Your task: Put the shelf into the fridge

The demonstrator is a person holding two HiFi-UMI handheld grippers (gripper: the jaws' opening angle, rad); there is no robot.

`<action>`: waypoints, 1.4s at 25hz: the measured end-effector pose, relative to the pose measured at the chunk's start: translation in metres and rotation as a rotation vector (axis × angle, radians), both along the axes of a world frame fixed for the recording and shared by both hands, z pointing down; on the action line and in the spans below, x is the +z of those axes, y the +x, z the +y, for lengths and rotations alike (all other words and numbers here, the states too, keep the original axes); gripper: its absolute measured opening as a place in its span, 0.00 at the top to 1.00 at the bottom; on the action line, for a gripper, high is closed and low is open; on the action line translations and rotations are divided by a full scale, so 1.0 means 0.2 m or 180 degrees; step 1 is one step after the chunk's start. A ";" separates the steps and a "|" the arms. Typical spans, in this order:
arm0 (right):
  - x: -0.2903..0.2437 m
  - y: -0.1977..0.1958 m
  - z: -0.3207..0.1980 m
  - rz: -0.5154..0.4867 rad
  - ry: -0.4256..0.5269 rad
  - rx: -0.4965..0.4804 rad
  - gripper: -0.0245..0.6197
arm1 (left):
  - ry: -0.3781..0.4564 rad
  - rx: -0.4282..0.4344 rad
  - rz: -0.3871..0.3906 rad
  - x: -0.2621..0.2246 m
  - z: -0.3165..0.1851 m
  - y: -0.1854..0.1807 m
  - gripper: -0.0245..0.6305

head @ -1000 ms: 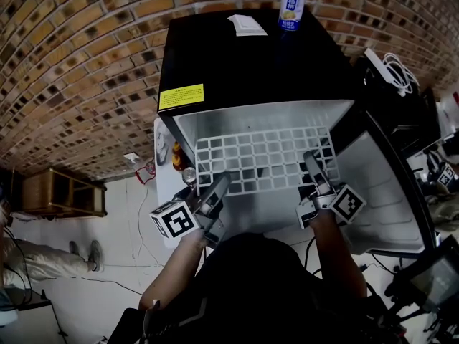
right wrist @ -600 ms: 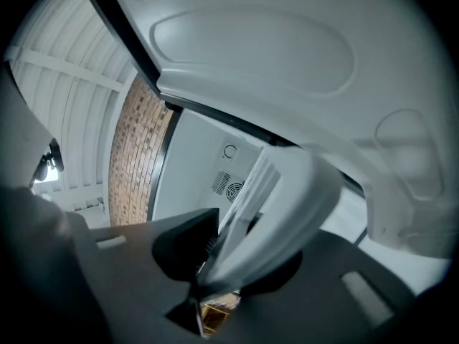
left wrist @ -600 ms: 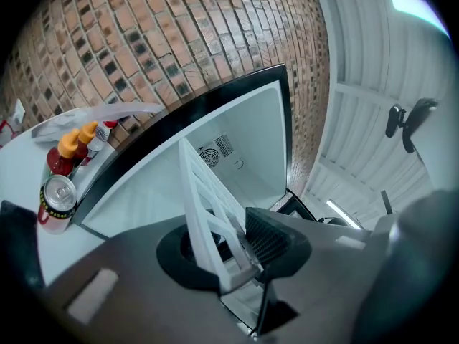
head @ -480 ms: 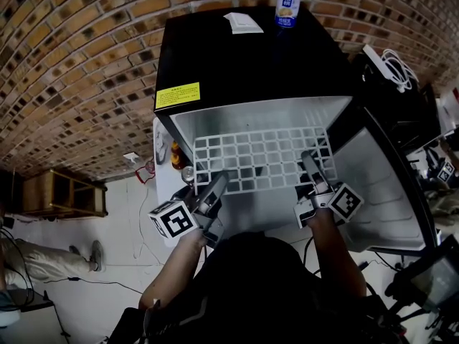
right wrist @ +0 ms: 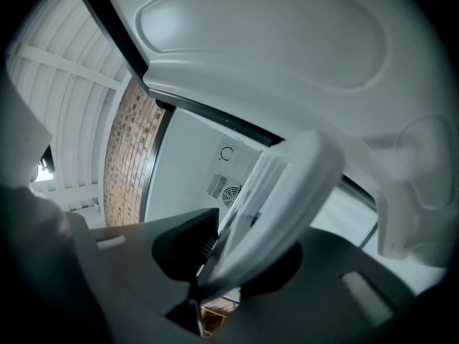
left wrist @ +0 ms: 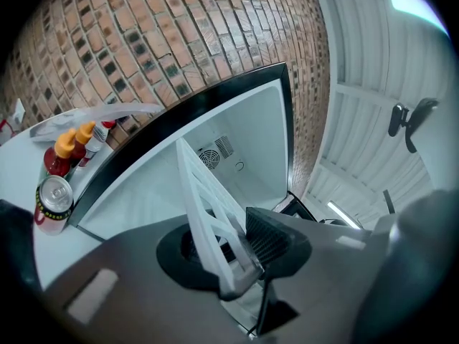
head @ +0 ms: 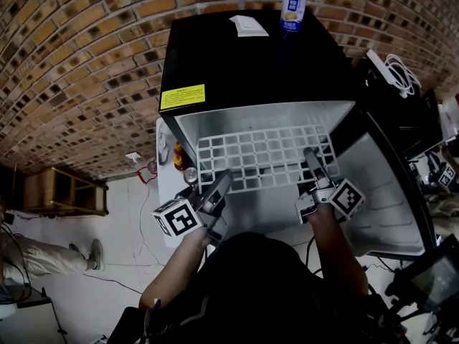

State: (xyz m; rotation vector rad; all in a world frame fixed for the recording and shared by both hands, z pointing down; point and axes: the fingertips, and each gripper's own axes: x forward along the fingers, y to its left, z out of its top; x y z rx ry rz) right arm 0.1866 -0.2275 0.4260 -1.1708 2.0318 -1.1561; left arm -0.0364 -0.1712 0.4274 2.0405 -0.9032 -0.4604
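Your left gripper (left wrist: 229, 246) and right gripper (right wrist: 226, 253) clamp the grid shelf (head: 265, 156), jaws partly spread; beyond them, only gripper views show the fridge (head: 244, 56)'s rear vent (left wrist: 215, 151), perhaps a fan.

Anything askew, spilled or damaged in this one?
Nothing stands out. The shelf sits square to the open fridge, gripped at its near edge by the left gripper and right gripper. The can on top stands upright.

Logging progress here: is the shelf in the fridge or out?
Partly in: the shelf reaches into the open fridge, its near edge clamped in the left claw and right claw at the front.
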 end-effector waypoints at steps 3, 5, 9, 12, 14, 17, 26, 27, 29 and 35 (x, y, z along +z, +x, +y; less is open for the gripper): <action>0.00 -0.01 -0.01 0.0013 -0.0049 0.0048 0.81 | -0.0009 -0.0045 -0.0048 -0.01 -0.03 -0.03 0.80; 0.00 -0.01 -0.02 0.0004 -0.0060 0.0061 0.81 | -0.0012 -0.0039 0.0017 -0.01 -0.04 -0.03 0.80; 0.00 -0.01 -0.05 0.0062 -0.0067 0.0137 0.81 | -0.0067 -0.0098 0.0057 -0.01 -0.07 -0.03 0.81; 0.02 0.00 -0.12 0.0053 -0.0097 0.0203 0.80 | -0.0068 -0.0176 0.0073 0.01 -0.13 -0.02 0.81; 0.03 0.02 -0.16 0.0106 -0.0070 0.0226 0.80 | -0.0078 -0.0191 0.0108 0.02 -0.16 -0.01 0.81; 0.03 0.01 -0.18 0.0009 -0.0076 0.0255 0.80 | -0.0090 -0.0211 0.0113 0.02 -0.17 -0.01 0.81; 0.01 -0.02 -0.26 -0.0046 0.0013 0.0259 0.80 | -0.0030 -0.0366 0.0047 0.02 -0.25 -0.04 0.80; 0.01 -0.03 -0.27 -0.0053 0.0015 0.0257 0.80 | -0.0023 -0.0388 0.0046 0.02 -0.26 -0.04 0.80; 0.01 -0.03 -0.30 -0.0064 0.0004 0.0255 0.80 | -0.0011 -0.0451 0.0050 0.02 -0.28 -0.04 0.80; 0.01 -0.04 -0.37 -0.0053 -0.0006 0.0258 0.80 | -0.0019 -0.0699 0.0068 0.02 -0.36 -0.07 0.80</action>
